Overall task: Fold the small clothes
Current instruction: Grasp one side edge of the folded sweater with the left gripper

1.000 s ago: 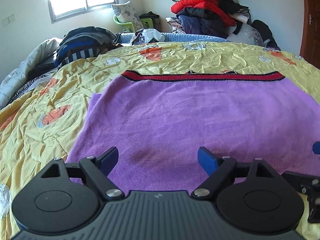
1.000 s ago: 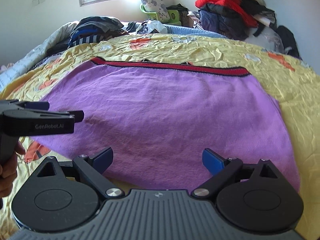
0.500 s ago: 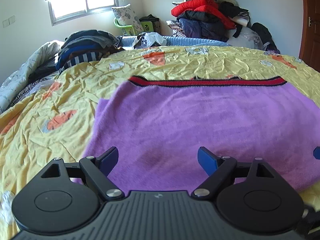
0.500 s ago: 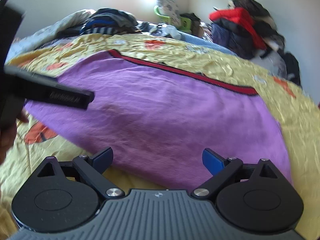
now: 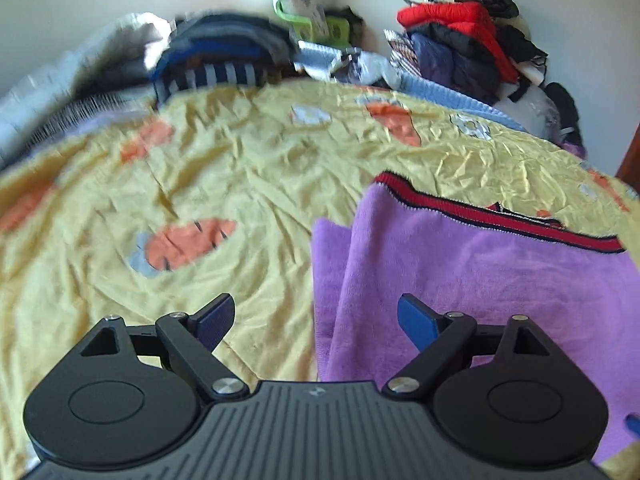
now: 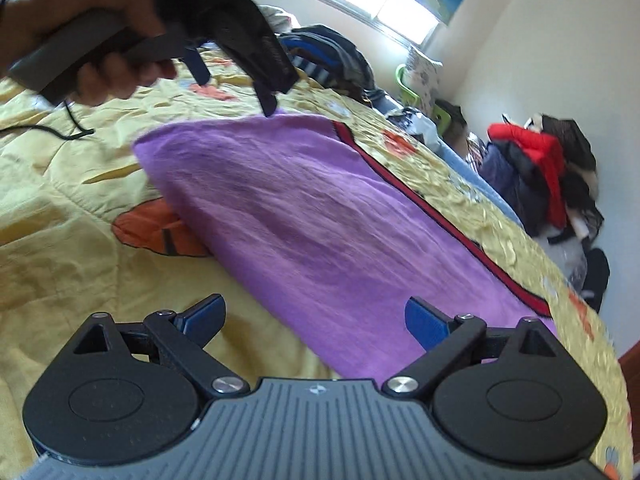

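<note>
A purple knit garment (image 5: 460,280) with a red-and-black striped band (image 5: 500,212) along its far edge lies flat on the yellow carrot-print bedsheet (image 5: 200,168). My left gripper (image 5: 316,320) stands open over the garment's left edge, one pad over the sheet and the other over purple fabric. The right wrist view shows the same garment (image 6: 300,208) tilted. My right gripper (image 6: 314,320) is open at its near edge with nothing held. In that view a hand (image 6: 80,40) holds the left gripper (image 6: 234,88) open just above the garment's far-left corner.
Folded dark and striped clothes (image 5: 224,60) are heaped at the bed's far side. A red jacket tops a pile (image 5: 460,28) in the right corner, beside a green chair (image 5: 308,24). A black cable (image 6: 60,132) lies on the sheet at the left.
My left gripper has slid left from over the garment's middle to its left edge. The right wrist view has rolled, and the garment now runs diagonally in it. Both grippers stay open.
</note>
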The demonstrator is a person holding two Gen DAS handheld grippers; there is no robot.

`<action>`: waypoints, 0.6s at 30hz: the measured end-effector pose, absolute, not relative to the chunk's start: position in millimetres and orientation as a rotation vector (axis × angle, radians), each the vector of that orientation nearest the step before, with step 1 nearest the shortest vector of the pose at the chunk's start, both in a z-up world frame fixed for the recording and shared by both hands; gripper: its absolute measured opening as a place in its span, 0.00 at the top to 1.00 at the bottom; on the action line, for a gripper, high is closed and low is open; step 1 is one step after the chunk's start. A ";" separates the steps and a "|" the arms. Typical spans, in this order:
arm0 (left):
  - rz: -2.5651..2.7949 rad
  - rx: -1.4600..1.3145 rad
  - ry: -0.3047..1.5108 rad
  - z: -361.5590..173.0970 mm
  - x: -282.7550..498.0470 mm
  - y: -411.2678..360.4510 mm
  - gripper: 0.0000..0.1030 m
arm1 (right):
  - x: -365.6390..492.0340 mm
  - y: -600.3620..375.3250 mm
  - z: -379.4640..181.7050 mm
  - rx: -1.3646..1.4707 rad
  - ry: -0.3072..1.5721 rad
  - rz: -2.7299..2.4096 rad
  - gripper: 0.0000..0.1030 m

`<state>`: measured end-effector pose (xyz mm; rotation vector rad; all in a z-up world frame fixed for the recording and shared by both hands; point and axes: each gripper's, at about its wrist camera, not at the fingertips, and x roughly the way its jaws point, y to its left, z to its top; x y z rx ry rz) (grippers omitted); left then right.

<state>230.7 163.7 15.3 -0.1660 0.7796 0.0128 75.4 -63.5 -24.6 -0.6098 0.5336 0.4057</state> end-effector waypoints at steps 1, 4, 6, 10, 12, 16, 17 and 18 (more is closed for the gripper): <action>-0.010 -0.195 0.796 11.1 234.8 168.9 0.13 | 74.2 -59.2 -26.3 -0.619 0.529 0.403 0.08; -0.083 -0.268 0.839 1.0 246.8 180.0 0.13 | 72.5 -46.9 -33.4 -0.663 0.504 0.375 0.08; -0.148 -0.320 0.872 -6.0 256.0 184.3 0.13 | 70.2 -38.1 -38.1 -0.703 0.473 0.345 0.08; -0.283 -0.446 0.940 -21.8 279.5 190.5 0.13 | 69.9 -15.8 -48.5 -0.792 0.392 0.291 0.07; -0.314 -0.463 0.935 -22.8 288.9 190.2 0.11 | 71.7 -4.0 -53.1 -0.840 0.347 0.267 0.07; -0.378 -0.538 0.946 -28.3 311.9 191.9 0.11 | 89.7 14.1 -52.8 -0.824 0.331 0.253 0.07; -0.378 -0.557 0.940 -29.2 317.7 192.0 0.11 | 95.3 17.9 -52.5 -0.818 0.328 0.250 0.07; -0.381 -0.566 0.934 -29.7 321.4 191.7 0.11 | 100.8 21.9 -52.8 -0.818 0.328 0.245 0.07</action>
